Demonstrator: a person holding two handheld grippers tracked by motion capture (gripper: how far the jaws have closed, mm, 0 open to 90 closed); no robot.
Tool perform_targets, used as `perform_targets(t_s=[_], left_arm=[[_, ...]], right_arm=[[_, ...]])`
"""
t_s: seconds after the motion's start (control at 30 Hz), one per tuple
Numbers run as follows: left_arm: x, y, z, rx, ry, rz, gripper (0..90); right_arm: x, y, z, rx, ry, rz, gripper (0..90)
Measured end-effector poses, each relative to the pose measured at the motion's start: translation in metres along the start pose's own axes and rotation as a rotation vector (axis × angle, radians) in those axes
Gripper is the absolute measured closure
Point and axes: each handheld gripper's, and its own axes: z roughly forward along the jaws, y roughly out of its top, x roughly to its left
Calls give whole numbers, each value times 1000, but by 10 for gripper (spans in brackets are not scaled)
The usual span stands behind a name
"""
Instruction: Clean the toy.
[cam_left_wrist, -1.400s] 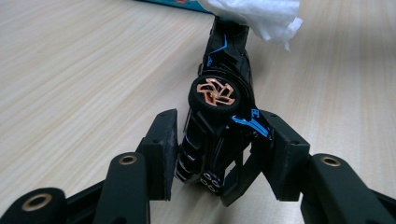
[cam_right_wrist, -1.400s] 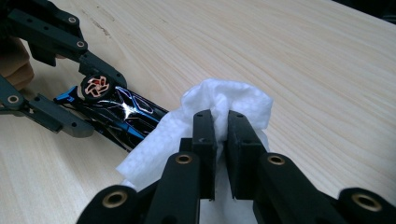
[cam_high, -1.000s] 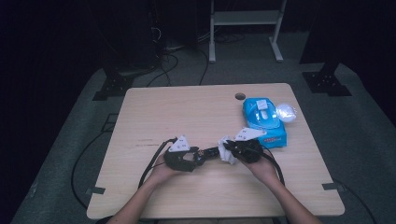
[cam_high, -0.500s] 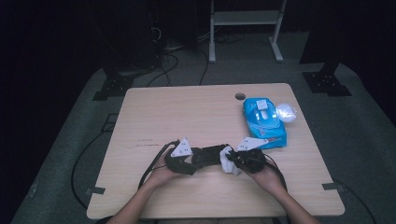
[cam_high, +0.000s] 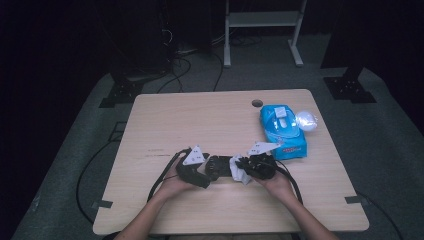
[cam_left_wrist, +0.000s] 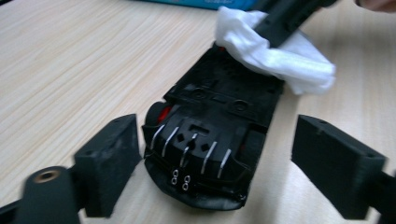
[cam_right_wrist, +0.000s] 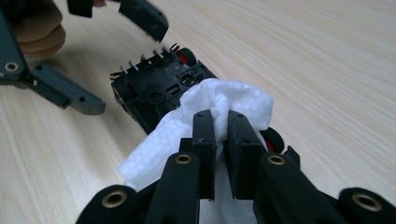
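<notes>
A black toy car (cam_left_wrist: 210, 140) with red wheels lies upside down on the table, near the front middle (cam_high: 220, 166). My left gripper (cam_left_wrist: 219, 163) stands open around the car's end. Its jaws have just been opening, and the car lies between them with a gap on the right side. My right gripper (cam_right_wrist: 220, 123) is shut on a white wipe (cam_right_wrist: 243, 100) and holds it against the car's underside (cam_right_wrist: 154, 93). In the high view the left gripper (cam_high: 207, 170) and the right gripper (cam_high: 247, 169) face each other across the car.
A blue pack of wipes (cam_high: 282, 130) lies at the table's right, with a crumpled white ball (cam_high: 306, 120) beside it. A cable hole (cam_high: 257, 103) sits near the far edge. The wooden table (cam_high: 200, 120) stretches bare to the left and back.
Both hands and the car have shifted a little toward the table's front edge. The left gripper's jaws stand wider apart around the car than before.
</notes>
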Motion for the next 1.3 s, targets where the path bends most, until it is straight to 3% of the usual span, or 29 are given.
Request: perform_targets(t_s=[0.03, 0.13, 0.23, 0.37, 0.47, 0.6, 0.77, 0.8, 0.87, 0.9, 1.1, 1.2, 1.3], left_arm=[[2, 0, 2, 9, -21, -14, 114], [6, 0, 7, 57, -33, -12, 93], [10, 0, 10, 70, -58, -22, 95], [8, 0, 13, 78, -68, -1, 94], [3, -1, 14, 92, -65, 50, 95], [-2, -1, 15, 93, -82, 69, 121], [-7, -2, 15, 100, -78, 76, 145], [-8, -2, 15, 108, -72, 80, 146], [-11, -3, 15, 110, -61, 112, 238], [-12, -2, 15, 113, -58, 107, 241], [-12, -3, 15, 120, -55, 122, 240], [-13, -5, 14, 119, -59, 124, 235], [-13, -7, 11, 108, -60, 114, 236]], right_arm=[[0, 0, 1, 3, 1, -7, 822], [-1, 0, 3, 16, 0, -23, 821], [-3, -2, 5, 24, 2, -30, 821], [-7, -3, 6, 24, 7, -11, 821], [-9, -4, 6, 20, 18, -2, 821], [-10, -5, 7, 10, 6, -21, 817], [-14, -5, 6, 2, 20, -7, 818], [-12, -5, 6, 6, 18, -5, 818], [-9, -3, 6, 0, 24, -5, 818], [-7, -2, 7, -4, 34, -6, 818], [24, 10, 23, -20, 151, -34, 818], [31, 11, 25, -11, 151, -78, 817], [21, 9, 19, -8, 119, -53, 817]])
